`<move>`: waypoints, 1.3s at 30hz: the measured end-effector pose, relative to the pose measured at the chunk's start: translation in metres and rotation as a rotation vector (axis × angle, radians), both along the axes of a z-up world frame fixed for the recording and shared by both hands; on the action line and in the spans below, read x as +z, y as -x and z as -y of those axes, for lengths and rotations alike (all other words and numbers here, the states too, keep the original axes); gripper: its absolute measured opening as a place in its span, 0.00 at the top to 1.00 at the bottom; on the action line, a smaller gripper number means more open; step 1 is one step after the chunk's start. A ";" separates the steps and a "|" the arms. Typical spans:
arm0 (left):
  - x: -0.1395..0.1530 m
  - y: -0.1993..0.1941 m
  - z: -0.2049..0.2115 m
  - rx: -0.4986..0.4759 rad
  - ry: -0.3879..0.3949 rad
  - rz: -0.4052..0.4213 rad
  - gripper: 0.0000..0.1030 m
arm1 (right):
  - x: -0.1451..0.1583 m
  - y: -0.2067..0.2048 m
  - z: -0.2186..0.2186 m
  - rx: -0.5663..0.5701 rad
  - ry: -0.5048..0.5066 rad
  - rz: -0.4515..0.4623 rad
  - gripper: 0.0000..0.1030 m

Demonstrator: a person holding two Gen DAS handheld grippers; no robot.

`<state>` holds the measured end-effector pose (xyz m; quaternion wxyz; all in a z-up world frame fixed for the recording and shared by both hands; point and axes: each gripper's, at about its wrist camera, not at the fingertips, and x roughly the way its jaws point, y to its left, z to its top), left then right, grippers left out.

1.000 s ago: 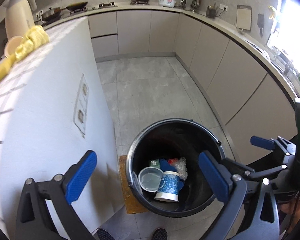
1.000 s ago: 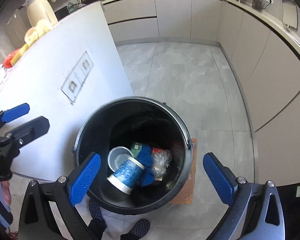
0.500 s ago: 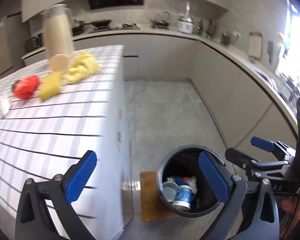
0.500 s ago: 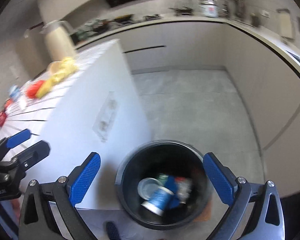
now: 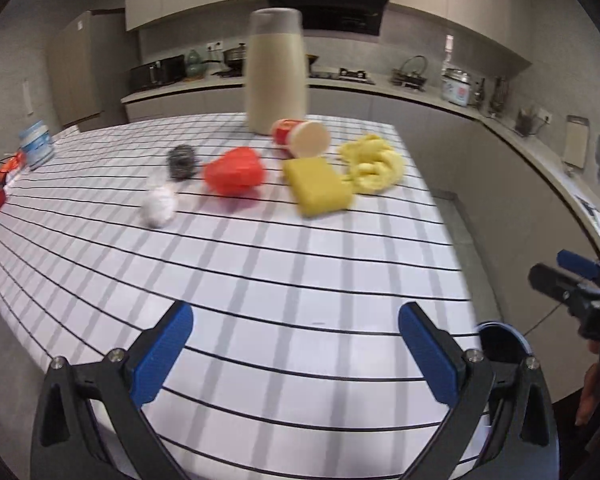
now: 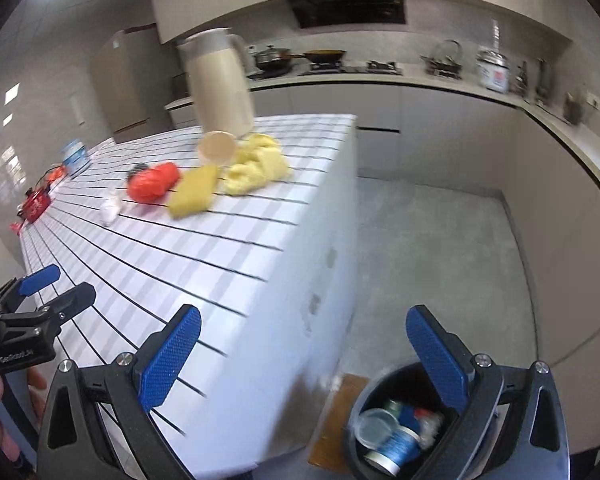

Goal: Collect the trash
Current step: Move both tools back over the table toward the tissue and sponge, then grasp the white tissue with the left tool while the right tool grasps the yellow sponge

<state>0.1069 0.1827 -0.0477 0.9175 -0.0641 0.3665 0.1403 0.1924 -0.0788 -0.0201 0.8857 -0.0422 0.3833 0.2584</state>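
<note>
Both the left claw [image 5: 296, 344] and right claw [image 6: 310, 350] are spread wide and nothing is held. Trash, including a red wad [image 5: 234, 176], is left on the counter [image 5: 300, 272]; the bin [image 6: 396, 424] is seen beside it.

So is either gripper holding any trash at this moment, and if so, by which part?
Nothing is held. The left gripper and right gripper are both open with only air between their blue pads.

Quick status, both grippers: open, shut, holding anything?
Left gripper: open, empty, above the checked table.
Right gripper: open, empty, over the table edge by the trash bin.
</note>
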 end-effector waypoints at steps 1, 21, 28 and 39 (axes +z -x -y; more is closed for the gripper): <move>-0.001 -0.001 -0.014 0.014 -0.007 -0.006 0.00 | 0.002 -0.001 -0.016 0.010 0.002 0.006 0.00; -0.021 -0.063 -0.159 0.036 0.036 0.016 0.09 | -0.025 -0.071 -0.215 0.091 0.096 -0.027 0.18; -0.036 -0.090 -0.176 0.020 0.060 -0.017 0.14 | -0.042 -0.100 -0.235 0.099 0.105 -0.069 0.26; -0.049 -0.113 -0.189 -0.021 0.118 -0.071 0.27 | -0.064 -0.129 -0.261 0.101 0.107 -0.131 0.37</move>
